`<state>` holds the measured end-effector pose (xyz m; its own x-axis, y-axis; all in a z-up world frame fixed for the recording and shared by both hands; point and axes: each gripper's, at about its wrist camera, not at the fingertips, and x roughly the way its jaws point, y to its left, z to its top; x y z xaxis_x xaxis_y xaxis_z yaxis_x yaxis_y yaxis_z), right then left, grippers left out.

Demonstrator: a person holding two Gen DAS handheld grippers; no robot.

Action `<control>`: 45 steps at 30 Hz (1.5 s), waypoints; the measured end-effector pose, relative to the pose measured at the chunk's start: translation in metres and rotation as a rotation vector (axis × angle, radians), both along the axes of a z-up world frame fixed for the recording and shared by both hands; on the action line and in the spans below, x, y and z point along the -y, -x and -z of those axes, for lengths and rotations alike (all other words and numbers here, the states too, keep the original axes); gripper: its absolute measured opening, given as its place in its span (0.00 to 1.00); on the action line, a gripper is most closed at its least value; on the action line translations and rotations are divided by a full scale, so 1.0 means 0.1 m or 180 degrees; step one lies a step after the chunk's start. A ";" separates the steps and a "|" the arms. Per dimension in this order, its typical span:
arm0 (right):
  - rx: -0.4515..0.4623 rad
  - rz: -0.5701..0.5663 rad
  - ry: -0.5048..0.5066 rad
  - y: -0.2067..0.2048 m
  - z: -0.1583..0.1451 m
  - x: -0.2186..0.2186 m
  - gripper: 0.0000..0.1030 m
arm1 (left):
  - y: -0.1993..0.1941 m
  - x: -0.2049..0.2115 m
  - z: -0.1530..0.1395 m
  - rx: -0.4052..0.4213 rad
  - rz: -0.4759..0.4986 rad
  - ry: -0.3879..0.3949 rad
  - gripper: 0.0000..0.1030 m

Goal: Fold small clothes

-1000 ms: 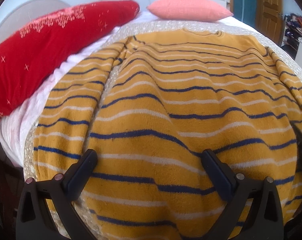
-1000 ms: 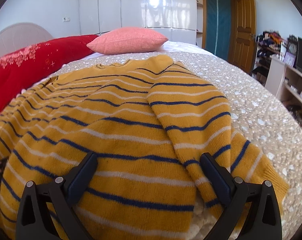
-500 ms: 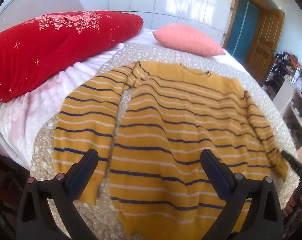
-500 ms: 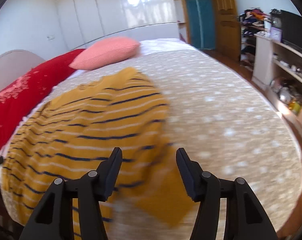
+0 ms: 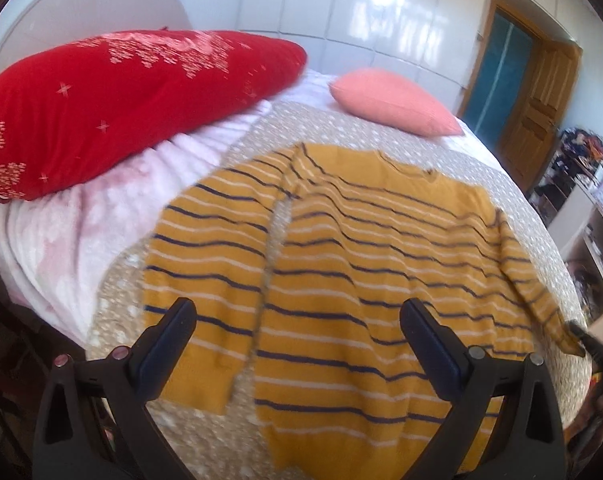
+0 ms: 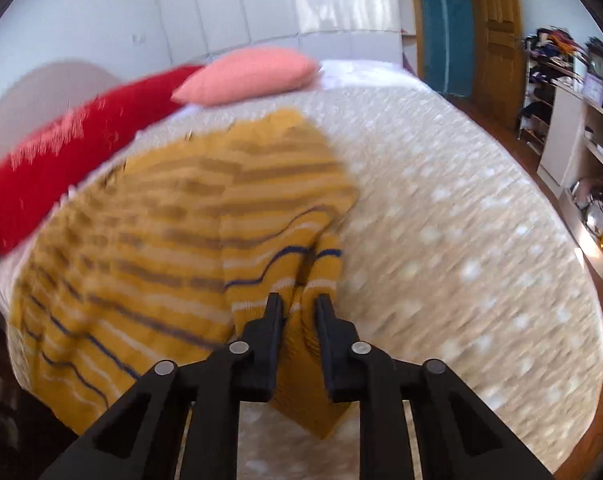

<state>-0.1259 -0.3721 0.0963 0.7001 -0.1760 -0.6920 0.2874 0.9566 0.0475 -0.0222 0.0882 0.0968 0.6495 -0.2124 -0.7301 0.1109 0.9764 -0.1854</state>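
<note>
A mustard-yellow sweater (image 5: 361,280) with navy and white stripes lies spread flat on the bed, neckline at the far side. Its left sleeve (image 5: 209,264) lies beside the body. My left gripper (image 5: 297,320) is open and empty, raised above the sweater's near hem. My right gripper (image 6: 297,308) is shut on the cuff end of the right sleeve (image 6: 301,264), which bunches between the jaws and is lifted off the beige bedspread (image 6: 461,240). The right gripper also shows at the right edge of the left wrist view (image 5: 581,336), at the sleeve end.
A long red pillow (image 5: 121,100) and a pink cushion (image 5: 393,104) lie at the head of the bed. A white fleece blanket (image 5: 81,232) covers the left edge. Shelves (image 6: 581,140) and a wooden door (image 6: 497,40) stand to the right.
My right gripper closed on the right sleeve's cuff and is pulling it, with the view blurred by motion. My left gripper rose and drew back from the sweater, staying open.
</note>
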 end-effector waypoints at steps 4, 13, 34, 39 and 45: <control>0.0172 0.1195 0.0354 0.13 -0.37 0.79 0.00 | -0.02 -0.25 -0.07 0.0109 -0.0267 0.0039 0.99; -0.0080 -0.0015 -0.0031 0.20 -0.05 0.06 0.57 | -0.06 -0.59 0.00 0.0099 -0.0564 0.0056 0.99; 0.0004 0.1986 -0.0073 0.38 -0.20 1.18 0.24 | -0.11 -0.98 0.15 -0.0005 -0.0887 0.0198 0.99; -0.0103 0.1615 0.0044 0.49 0.07 0.61 0.45 | -0.28 -1.17 0.27 -0.0019 -0.0999 0.0012 0.99; -0.0283 0.1185 -0.0209 0.42 0.57 0.18 0.49 | -0.61 -1.35 0.56 -0.0238 -0.0894 0.0135 0.99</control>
<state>-0.1681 -0.3905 0.0395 0.5333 -0.3602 -0.7654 0.6203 0.7817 0.0643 0.0387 0.2229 0.0405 0.6319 -0.0633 -0.7725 -0.1780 0.9582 -0.2242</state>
